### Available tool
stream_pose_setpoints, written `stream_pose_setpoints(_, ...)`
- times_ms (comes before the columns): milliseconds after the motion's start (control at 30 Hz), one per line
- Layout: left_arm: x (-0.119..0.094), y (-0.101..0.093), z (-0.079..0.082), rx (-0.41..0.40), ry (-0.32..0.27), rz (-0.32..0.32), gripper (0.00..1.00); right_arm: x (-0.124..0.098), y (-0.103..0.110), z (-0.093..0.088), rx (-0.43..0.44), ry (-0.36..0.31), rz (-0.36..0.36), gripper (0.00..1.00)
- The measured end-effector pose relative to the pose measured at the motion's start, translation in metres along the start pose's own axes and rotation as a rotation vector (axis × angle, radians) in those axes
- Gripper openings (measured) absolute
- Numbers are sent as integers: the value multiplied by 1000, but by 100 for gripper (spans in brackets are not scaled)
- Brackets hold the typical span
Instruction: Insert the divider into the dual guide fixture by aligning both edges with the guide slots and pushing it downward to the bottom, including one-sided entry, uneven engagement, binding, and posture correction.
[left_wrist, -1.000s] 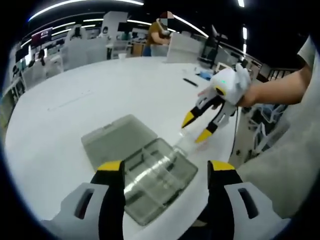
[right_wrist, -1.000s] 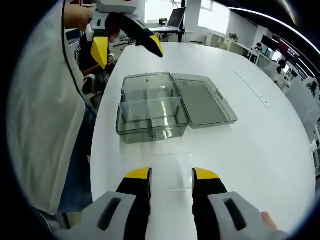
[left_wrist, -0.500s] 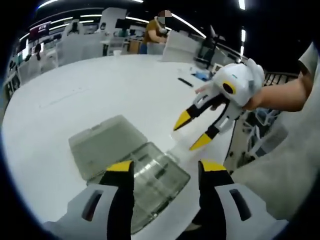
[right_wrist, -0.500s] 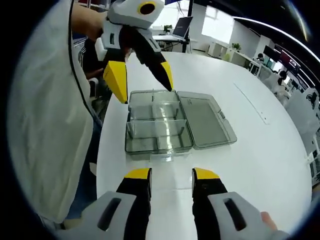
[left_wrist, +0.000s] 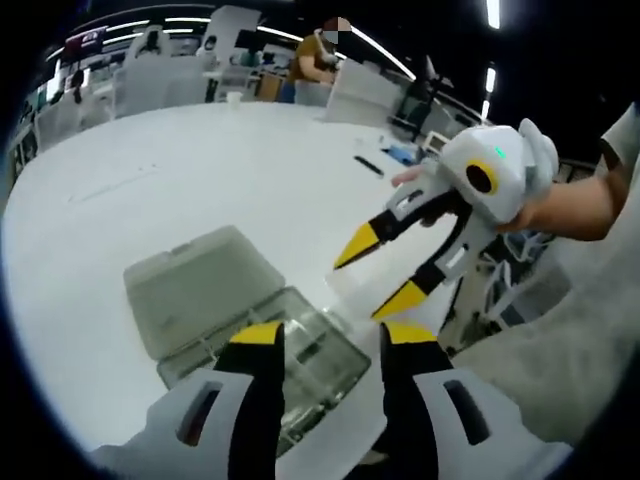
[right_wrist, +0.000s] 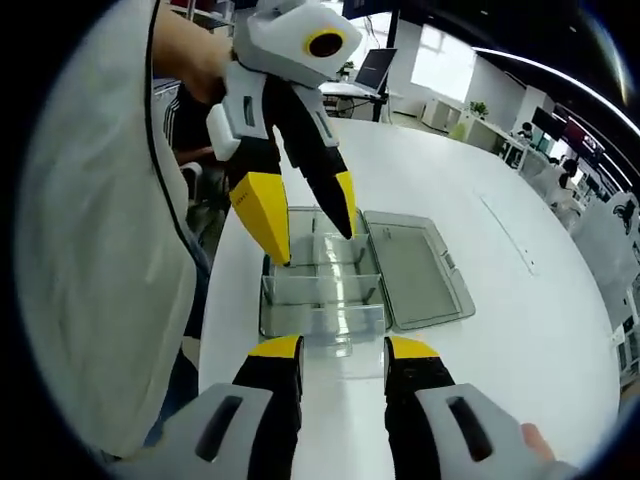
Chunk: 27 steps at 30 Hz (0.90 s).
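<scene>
Left gripper (right_wrist: 305, 215) now nearer clear box (right_wrist: 320, 295), both grippers' fingers spread, white table (left_wrist: 200, 190), office behind.

Fixture box (right_wrist: 320, 290) looked like clear smoke-tinted plastic, glossy, glare on its walls; its open lid (right_wrist: 417, 268) the same, a bit hazier. Divider (right_wrist: 340, 352) was thin, colourless transparent sheet, barely visible. Table (right_wrist: 520, 330) was smooth white, satin sheen. Left gripper (right_wrist: 305, 215) and right gripper (left_wrist: 385, 275) had glossy white plastic shells, black arms, matt yellow tips. Sleeve (right_wrist: 90, 250) was pale matt cloth.
</scene>
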<state>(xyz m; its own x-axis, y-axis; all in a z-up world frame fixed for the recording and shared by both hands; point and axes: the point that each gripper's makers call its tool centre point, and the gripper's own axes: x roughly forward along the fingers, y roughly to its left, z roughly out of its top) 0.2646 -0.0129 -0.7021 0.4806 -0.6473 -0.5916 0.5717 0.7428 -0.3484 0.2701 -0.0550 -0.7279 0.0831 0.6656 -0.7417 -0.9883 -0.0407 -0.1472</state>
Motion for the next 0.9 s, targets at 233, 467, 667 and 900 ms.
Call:
stream_pose_setpoints(233,4,-2,3,-33,-11,-11,31,1,1,11,-16,-23,4,27)
stream_pose_setpoints(467,6,0,5,-79,-23,-11,26,1,2,18,-30,-40,7,27)
stream_pose_setpoints(667,5,2,4,-122,-29,-11,23,1,2,25,-38,-60,7,27)
stream_pose_setpoints(900,4,5,2,-186,-37,-9,16,1,1,31,-47,-78,5,27)
